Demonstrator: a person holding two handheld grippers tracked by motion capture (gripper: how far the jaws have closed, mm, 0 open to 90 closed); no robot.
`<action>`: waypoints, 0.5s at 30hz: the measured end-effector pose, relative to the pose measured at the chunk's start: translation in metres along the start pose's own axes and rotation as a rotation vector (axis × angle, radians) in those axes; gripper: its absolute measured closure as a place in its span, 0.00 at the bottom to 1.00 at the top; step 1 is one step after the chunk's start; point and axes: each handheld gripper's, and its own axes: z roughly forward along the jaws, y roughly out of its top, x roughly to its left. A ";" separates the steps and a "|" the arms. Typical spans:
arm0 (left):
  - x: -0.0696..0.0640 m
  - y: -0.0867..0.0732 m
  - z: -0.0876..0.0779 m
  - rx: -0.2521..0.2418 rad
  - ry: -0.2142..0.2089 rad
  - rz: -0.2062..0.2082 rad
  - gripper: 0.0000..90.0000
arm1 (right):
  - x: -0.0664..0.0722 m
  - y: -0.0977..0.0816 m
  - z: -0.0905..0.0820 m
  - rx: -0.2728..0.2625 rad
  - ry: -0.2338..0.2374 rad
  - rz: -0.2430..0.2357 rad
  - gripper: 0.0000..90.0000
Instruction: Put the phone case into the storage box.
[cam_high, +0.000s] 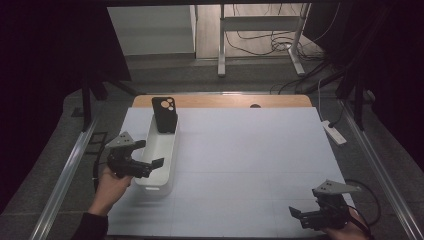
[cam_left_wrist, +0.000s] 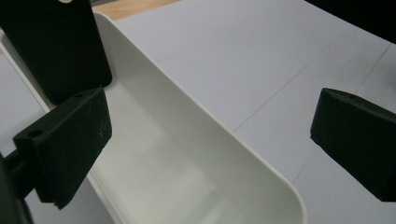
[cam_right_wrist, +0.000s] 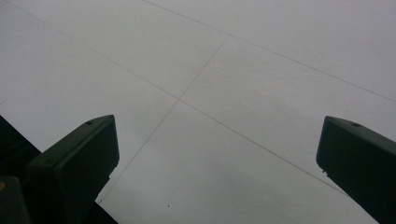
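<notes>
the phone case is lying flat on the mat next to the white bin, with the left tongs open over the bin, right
Not quite. The phone case stands propped inside the white bin at its far end, as the high view shows. The left tongs are indeed open over the bin.

The top of the black phone case (cam_left_wrist: 53, 46) was cut off at the upper left edge of the left gripper view.
</notes>
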 end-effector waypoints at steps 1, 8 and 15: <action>-0.001 -0.001 -0.001 -0.003 0.001 -0.002 0.00 | 0.000 0.000 0.000 -0.001 0.000 0.000 0.00; -0.009 -0.006 -0.006 -0.009 0.020 0.012 0.00 | 0.000 0.000 0.000 -0.003 0.001 0.002 0.00; -0.016 -0.012 -0.011 -0.008 0.033 0.010 0.00 | 0.000 0.000 -0.001 -0.005 0.003 0.000 0.00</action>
